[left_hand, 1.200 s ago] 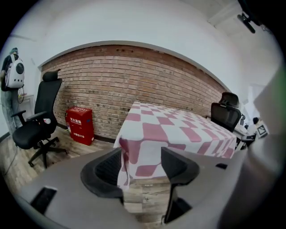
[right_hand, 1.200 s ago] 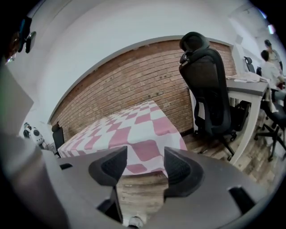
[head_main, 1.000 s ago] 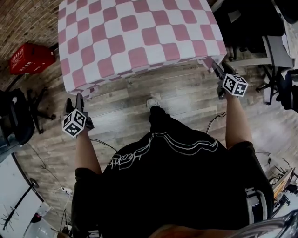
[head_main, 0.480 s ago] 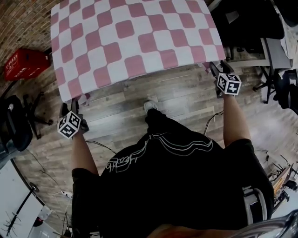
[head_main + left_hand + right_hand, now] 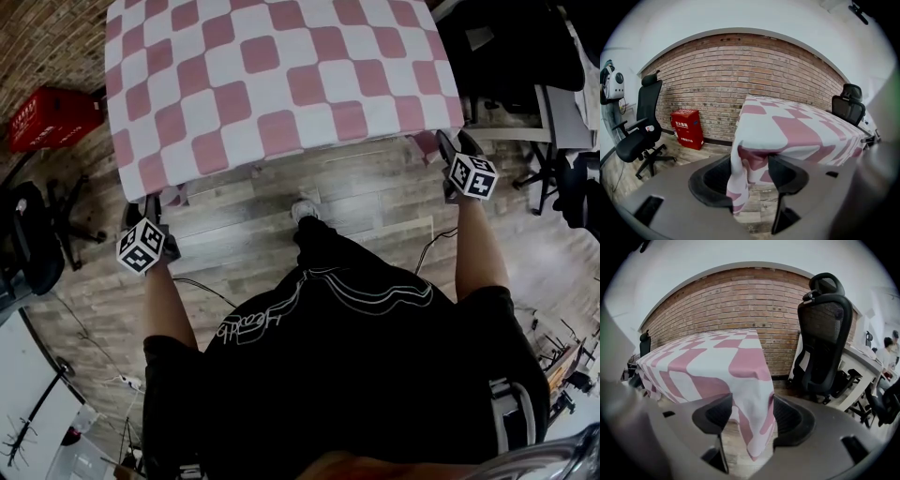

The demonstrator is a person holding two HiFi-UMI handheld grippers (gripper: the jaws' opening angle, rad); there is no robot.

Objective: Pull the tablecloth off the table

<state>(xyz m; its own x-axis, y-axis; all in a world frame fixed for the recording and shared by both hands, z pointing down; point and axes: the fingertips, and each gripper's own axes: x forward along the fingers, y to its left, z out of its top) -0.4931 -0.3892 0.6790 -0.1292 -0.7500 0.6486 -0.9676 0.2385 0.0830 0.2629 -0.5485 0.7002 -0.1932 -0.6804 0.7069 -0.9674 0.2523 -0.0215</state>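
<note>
Hanging over wooden floor [image 5: 375,192], tablecloth [image 5: 281,75] corners sit inside wide-open left gripper [image 5: 752,180] and right gripper [image 5: 751,420].

Crate [image 5: 52,117] left of tablecloth [image 5: 281,84]

Brick wall [image 5: 754,70], wood floor [image 5: 375,202], black office chair [image 5: 825,333], red box [image 5: 52,117]

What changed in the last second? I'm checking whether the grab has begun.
The left gripper moved up to the near left corner of the tablecloth, which now hangs between its open jaws. The right gripper stayed at the right corner, jaws open around it. The tablecloth lies spread, not clamped.
</note>
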